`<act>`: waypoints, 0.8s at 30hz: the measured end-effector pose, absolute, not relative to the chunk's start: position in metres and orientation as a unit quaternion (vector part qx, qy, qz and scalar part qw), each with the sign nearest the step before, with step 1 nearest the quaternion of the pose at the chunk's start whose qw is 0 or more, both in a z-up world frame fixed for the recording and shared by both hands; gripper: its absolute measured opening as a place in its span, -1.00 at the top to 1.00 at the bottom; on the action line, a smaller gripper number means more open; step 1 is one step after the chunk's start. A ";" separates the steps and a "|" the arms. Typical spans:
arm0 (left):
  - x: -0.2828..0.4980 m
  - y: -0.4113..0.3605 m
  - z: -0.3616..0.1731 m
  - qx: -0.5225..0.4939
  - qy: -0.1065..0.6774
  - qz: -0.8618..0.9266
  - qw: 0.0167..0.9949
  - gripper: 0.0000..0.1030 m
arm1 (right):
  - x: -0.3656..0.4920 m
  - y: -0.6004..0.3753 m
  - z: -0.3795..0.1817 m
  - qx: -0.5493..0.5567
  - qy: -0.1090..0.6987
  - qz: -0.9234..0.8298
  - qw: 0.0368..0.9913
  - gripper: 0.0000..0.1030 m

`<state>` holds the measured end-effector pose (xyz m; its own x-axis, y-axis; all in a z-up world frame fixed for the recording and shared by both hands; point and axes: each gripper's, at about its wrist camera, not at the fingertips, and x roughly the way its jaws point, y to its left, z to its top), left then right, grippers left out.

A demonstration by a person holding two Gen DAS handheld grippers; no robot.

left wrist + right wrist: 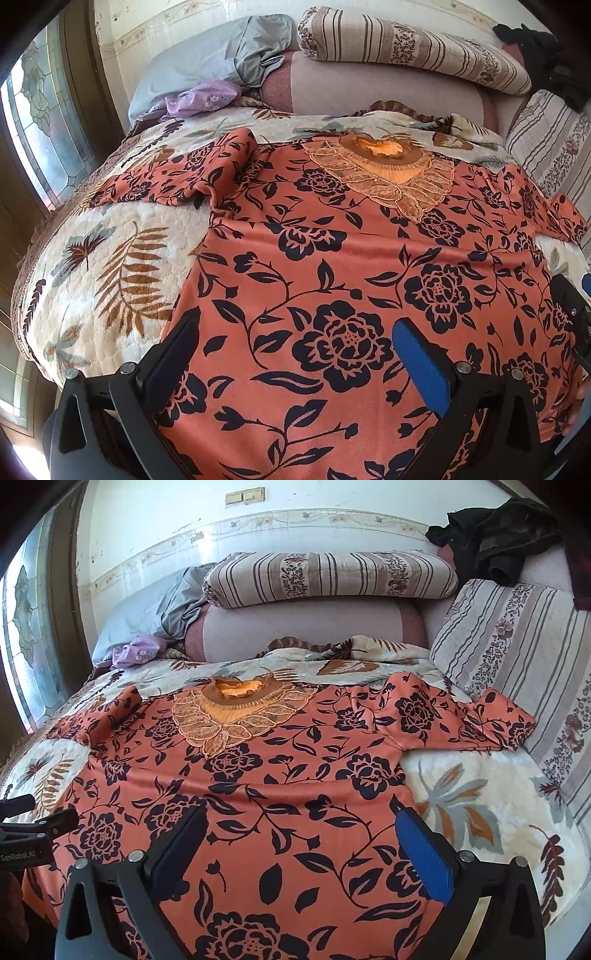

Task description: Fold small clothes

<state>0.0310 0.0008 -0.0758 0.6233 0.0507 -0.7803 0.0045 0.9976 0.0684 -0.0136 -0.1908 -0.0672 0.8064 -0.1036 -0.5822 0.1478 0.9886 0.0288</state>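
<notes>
An orange top with a dark flower print (332, 266) lies spread flat, front up, on the quilted bedspread (110, 266). Its lace neck yoke (388, 173) points to the far side and both short sleeves lie out to the sides. It also fills the right wrist view (258, 794). My left gripper (295, 339) is open and empty, above the lower left part of the top. My right gripper (299, 830) is open and empty, above the lower right part. The right gripper shows at the left view's right edge (569, 306), and the left gripper at the right view's left edge (33, 830).
Striped pillows (328, 578) and a pink bolster (295, 627) line the head of the bed. A striped cushion (517, 664) stands at the right. A grey sheet (221, 55) and a purple cloth (203, 98) lie at the far left. Dark clothes (498, 535) lie top right. A window (37, 110) is at the left.
</notes>
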 end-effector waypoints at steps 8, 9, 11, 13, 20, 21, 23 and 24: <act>0.028 -0.002 -0.074 0.036 0.436 0.012 0.899 -1.00 | -0.016 -0.193 -0.065 0.044 0.302 -0.067 0.950 -0.99; 0.028 -0.003 -0.074 0.037 0.436 0.012 0.899 -1.00 | -0.016 -0.194 -0.065 0.044 0.301 -0.067 0.950 -0.99; 0.027 -0.004 -0.074 0.039 0.436 0.011 0.899 -1.00 | -0.016 -0.194 -0.065 0.045 0.301 -0.067 0.950 -0.99; 0.026 -0.005 -0.073 0.040 0.436 0.011 0.899 -1.00 | -0.016 -0.194 -0.065 0.045 0.301 -0.067 0.950 -0.99; 0.026 -0.008 -0.072 0.044 0.436 0.010 0.899 -1.00 | -0.018 -0.195 -0.064 0.048 0.300 -0.067 0.951 -0.99; 0.026 -0.008 -0.072 0.045 0.435 0.010 0.899 -1.00 | -0.018 -0.196 -0.064 0.048 0.300 -0.067 0.950 -1.00; 0.025 -0.009 -0.071 0.045 0.435 0.010 0.899 -1.00 | -0.019 -0.196 -0.063 0.049 0.299 -0.067 0.951 -0.99; 0.025 -0.009 -0.071 0.045 0.435 0.010 0.899 -1.00 | -0.019 -0.196 -0.063 0.050 0.299 -0.067 0.951 -0.99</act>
<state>0.0253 -0.0090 -0.0714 0.6211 0.0565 -0.7817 0.0221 0.9957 0.0895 -0.0188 -0.1957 -0.0628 0.8127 -0.0979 -0.5744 0.1571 0.9861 0.0542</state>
